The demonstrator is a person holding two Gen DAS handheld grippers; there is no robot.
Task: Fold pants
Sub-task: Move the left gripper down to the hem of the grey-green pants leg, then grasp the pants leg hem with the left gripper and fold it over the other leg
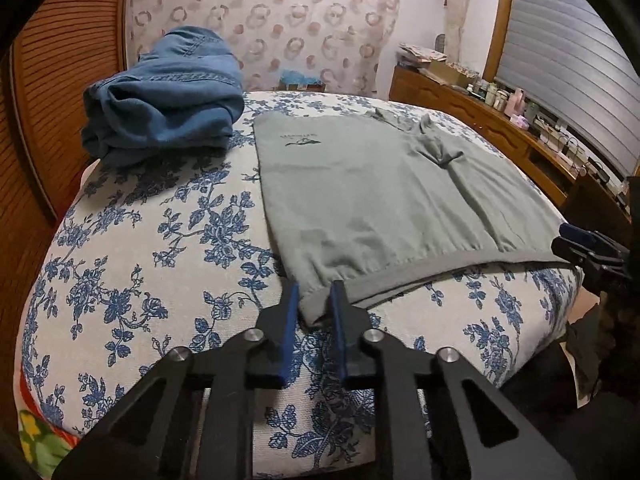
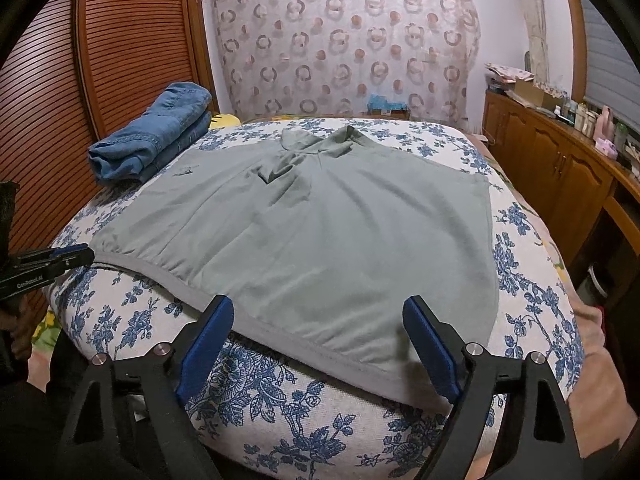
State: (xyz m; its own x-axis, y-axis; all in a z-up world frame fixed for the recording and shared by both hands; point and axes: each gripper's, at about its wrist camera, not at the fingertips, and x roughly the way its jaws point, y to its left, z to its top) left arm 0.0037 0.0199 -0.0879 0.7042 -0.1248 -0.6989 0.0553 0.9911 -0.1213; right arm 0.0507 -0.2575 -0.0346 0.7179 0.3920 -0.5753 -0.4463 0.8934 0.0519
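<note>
1. Two grippers sit at the near edge of the bed (image 2: pixel 132 304), both facing the grey-green garment (image 2: pixel 320 232) spread flat on the floral cover. It lies directly ahead of both, with its ribbed near hem running crosswise to the fingers and its body stretching away toward the curtain.
2. The left gripper (image 1: pixel 314 304) has its fingers set narrow around the hem's left corner; cloth shows between the blue pads, but whether they actually pinch it I cannot tell. In the right wrist view this same gripper (image 2: pixel 76 254) appears at the hem's far left end.
3. The right gripper (image 2: pixel 318 316) is spread wide, the hem passing between its fingers with nothing held. It is closer to the hem's right-hand part, so I judge that corner falls to it.
4. The coming move seems to turn on each hand taking its own hem corner, then carrying the edge away along the garment's length.
5. Folded denim (image 1: pixel 164 108) rests at the far left of the bed, just beside the grey-green garment's far corner.
6. Hard to make out: the far end shows a collar-like bunch, so this may be a shirt, not pants. The hem's right corner lies behind the right finger.
</note>
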